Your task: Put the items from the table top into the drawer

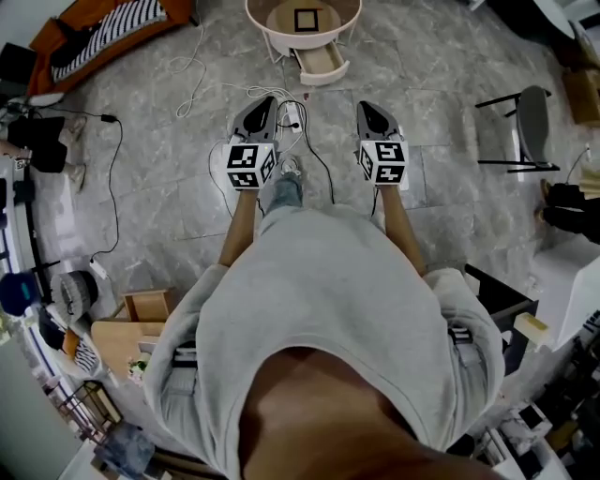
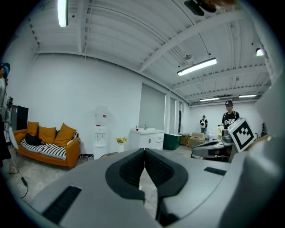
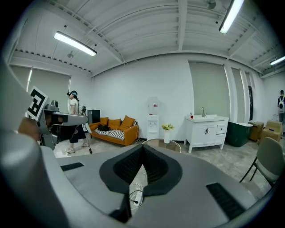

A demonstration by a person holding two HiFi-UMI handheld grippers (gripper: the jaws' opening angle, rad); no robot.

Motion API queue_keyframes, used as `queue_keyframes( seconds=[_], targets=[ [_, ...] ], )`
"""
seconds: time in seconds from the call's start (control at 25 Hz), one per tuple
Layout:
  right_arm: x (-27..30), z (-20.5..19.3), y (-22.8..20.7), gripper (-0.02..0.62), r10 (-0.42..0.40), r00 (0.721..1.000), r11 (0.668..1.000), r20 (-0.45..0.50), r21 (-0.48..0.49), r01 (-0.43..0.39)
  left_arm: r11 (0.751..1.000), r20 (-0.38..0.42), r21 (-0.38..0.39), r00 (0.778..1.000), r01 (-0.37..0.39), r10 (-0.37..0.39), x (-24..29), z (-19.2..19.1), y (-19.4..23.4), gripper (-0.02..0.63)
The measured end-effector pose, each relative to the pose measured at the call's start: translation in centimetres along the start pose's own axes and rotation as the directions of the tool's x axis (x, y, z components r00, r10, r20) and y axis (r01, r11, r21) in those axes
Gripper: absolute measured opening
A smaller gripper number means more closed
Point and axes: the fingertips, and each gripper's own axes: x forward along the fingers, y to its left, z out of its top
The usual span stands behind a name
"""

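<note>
A round white table (image 1: 349, 21) stands at the top of the head view, and its drawer (image 1: 320, 60) is pulled open toward me. On the table top lies a black-framed square item (image 1: 307, 19). My left gripper (image 1: 265, 103) and right gripper (image 1: 369, 107) are held side by side over the floor, short of the table, both shut and holding nothing. In the right gripper view the table (image 3: 177, 145) lies just past the shut right gripper (image 3: 142, 149), with a vase of yellow flowers (image 3: 167, 132) on it. The left gripper (image 2: 143, 153) has its pads together in its own view.
A power strip with white cables (image 1: 292, 118) lies on the floor under the grippers. An orange sofa (image 1: 103, 28) is far left, a folding chair (image 1: 525, 127) to the right. A water dispenser (image 3: 152, 119) and a white sink cabinet (image 3: 207, 130) stand by the wall. People stand in the background.
</note>
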Motion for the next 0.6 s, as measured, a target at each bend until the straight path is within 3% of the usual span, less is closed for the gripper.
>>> queue_keyframes(
  seconds=[0.6],
  targets=[
    [19.7, 9.0, 1.3, 0.023, -0.023, 1.000, 0.998, 0.008, -0.056, 0.023, 0.997, 0.013, 0.011, 0.997, 0.078, -0.078, 13.3, 4.3, 15.0, 0.016]
  ],
)
